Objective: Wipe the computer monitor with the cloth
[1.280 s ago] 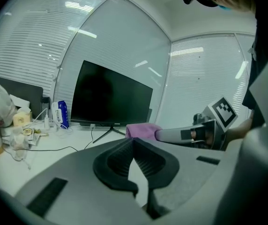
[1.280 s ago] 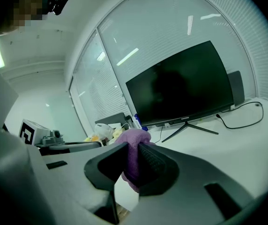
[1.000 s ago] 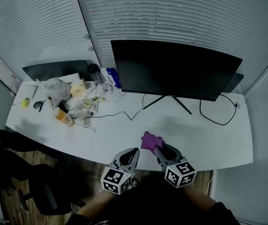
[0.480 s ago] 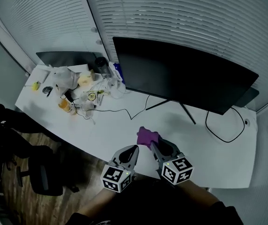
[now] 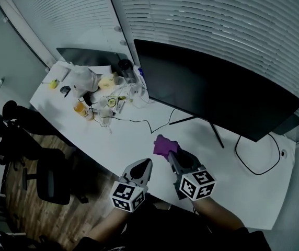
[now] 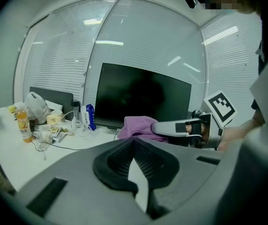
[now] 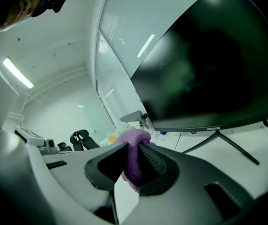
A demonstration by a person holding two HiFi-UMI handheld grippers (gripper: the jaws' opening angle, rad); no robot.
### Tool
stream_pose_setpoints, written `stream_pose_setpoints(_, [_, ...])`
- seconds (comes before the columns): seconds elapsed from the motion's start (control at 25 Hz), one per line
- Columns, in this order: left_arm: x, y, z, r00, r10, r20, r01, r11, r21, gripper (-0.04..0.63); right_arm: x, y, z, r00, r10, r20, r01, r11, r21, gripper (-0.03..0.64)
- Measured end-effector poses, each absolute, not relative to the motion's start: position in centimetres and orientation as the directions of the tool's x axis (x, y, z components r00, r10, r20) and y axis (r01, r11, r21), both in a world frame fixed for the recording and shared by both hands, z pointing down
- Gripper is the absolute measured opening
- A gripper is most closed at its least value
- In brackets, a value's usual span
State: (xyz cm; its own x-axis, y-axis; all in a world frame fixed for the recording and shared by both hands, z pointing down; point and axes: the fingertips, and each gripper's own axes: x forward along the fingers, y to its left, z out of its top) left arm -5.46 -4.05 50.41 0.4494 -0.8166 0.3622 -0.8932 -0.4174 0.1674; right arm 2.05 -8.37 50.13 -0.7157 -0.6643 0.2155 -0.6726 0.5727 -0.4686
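A wide black monitor (image 5: 217, 90) stands on a white desk (image 5: 118, 145), its screen dark; it also fills the right gripper view as the monitor (image 7: 209, 74) and shows in the left gripper view as the monitor (image 6: 141, 97). My right gripper (image 5: 169, 153) is shut on a purple cloth (image 5: 164, 145), held above the desk in front of the monitor's lower left part. The cloth (image 7: 133, 156) is bunched between its jaws. My left gripper (image 5: 145, 167) hovers beside it to the left, shut with nothing in it.
Clutter sits at the desk's left end: an orange bottle (image 5: 82, 110), a plastic bag (image 5: 82, 79), wrappers and cables. A second dark monitor (image 5: 87, 56) stands behind it. A black cable (image 5: 254, 156) loops by the stand. Black office chairs (image 5: 19, 140) stand on the floor at left.
The head view has swung so the desk and monitor appear tilted and shifted. Both grippers keep their places near each other, the right still holding the cloth.
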Motion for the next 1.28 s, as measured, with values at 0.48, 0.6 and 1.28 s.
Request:
stream_pose_setpoints(0.48, [-7.7, -11.0, 50.9, 0.53, -0.754, 0.387, -0.845, -0.506, 0.17, 0.005, -1.0, -15.4, 51.9, -0.65, -0.714, 0.258, -0.73, 0.493, -0.474, 0.08])
stream_pose_setpoints(0.6, [-8.8, -12.7, 51.6, 0.557, -0.734, 0.389, -0.827, -0.532, 0.18, 0.004, -2.2, -17.4, 52.5, -0.623, -0.731, 0.279, -0.754, 0.466, -0.463, 0.08])
stream_pose_setpoints(1.28, [-15.0, -20.9, 55.2, 0.673, -0.639, 0.373, -0.736, -0.627, 0.255, 0.003, -9.5, -29.3, 58.5, -0.471, -0.789, 0.395, -0.849, 0.285, -0.444, 0.08])
